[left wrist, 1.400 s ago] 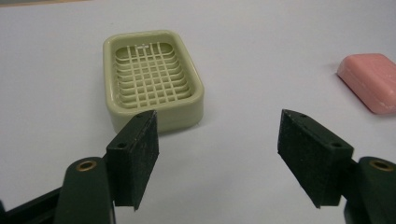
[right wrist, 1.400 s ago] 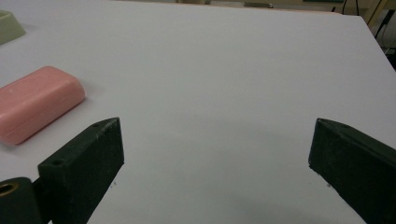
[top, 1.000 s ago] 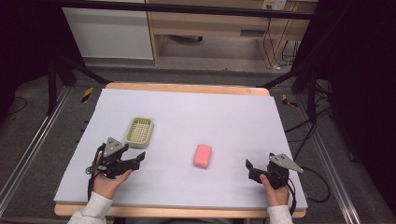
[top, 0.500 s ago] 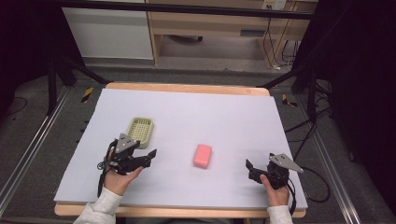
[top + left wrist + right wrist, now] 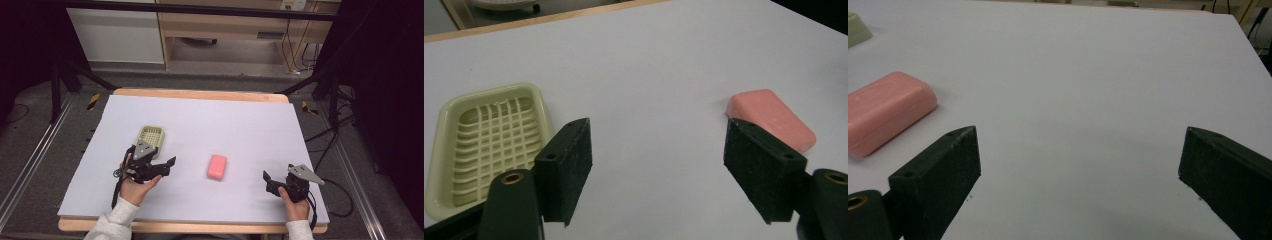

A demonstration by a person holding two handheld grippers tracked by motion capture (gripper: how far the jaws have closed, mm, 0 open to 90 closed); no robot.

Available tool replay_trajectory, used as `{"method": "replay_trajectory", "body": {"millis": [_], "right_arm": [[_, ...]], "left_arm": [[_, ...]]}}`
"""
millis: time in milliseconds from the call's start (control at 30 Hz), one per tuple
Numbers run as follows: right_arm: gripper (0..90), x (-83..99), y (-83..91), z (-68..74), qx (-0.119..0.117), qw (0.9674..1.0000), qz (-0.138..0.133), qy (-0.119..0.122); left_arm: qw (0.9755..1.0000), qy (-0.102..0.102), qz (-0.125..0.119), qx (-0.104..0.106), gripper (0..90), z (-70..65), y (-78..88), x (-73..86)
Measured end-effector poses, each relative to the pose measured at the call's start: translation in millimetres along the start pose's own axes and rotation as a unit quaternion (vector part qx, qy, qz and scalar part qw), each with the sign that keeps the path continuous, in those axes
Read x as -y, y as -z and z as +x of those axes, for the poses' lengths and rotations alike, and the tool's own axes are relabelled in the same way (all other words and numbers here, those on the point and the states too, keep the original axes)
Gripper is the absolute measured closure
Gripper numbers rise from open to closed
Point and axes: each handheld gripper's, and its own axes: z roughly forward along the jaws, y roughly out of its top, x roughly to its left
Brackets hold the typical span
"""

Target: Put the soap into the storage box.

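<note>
White table [image 5: 250, 120], dark lab behind. Pink soap [image 5: 217, 166] lies mid-table, soap dish [image 5: 151, 135] far-left of it. Left gripper [image 5: 167, 165] jaws apart beside dish; right gripper [image 5: 266, 179] apart, idle near-right. Likely pre-grasp: next, close on soap.

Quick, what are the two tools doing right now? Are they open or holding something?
Left tool: open, holding nothing, near the pale green plastic soap dish.
Right tool: open, holding nothing, right of the pink rectangular soap bar.

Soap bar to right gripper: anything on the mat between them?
Nothing. In the high view the stretch of mat between the pink soap bar and the right gripper is bare.
</note>
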Motion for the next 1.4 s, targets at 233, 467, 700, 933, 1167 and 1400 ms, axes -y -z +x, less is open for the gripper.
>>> {"method": "replay_trajectory", "body": {"millis": [233,467,700,933,1167,1400], "right_arm": [[3.6,0.1,-0.3,-0.2,0.0,1.0,0.001,0.0],[3.6,0.2,-0.5,-0.2,-0.001,1.0,0.002,0.0],[3.6,0.3,-0.5,-0.1,-0.001,1.0,0.001,0.0],[3.6,0.4,-0.5,0.0,-0.002,1.0,0.002,-0.001],[3.6,0.4,-0.4,-0.2,-0.002,1.0,0.002,-0.001],[3.6,0.6,-0.8,0.0,-0.002,1.0,0.003,-0.002]], "left_arm": [[0.9999,-0.004,0.003,0.01,27.5,-9.8,-9.5,-6.1],[0.9998,-0.008,0.007,0.019,27.5,-19.4,-18.6,-9.9],[0.9995,-0.009,0.013,0.026,27.5,-26.7,-27.6,-10.1],[0.9993,-0.008,0.016,0.032,27.5,-32.3,-34.2,-10.9],[0.999,-0.014,0.023,0.037,27.5,-40.4,-41.3,-12.2],[0.9986,-0.022,0.025,0.042,27.4,-48.2,-46.3,-16.6]]}}
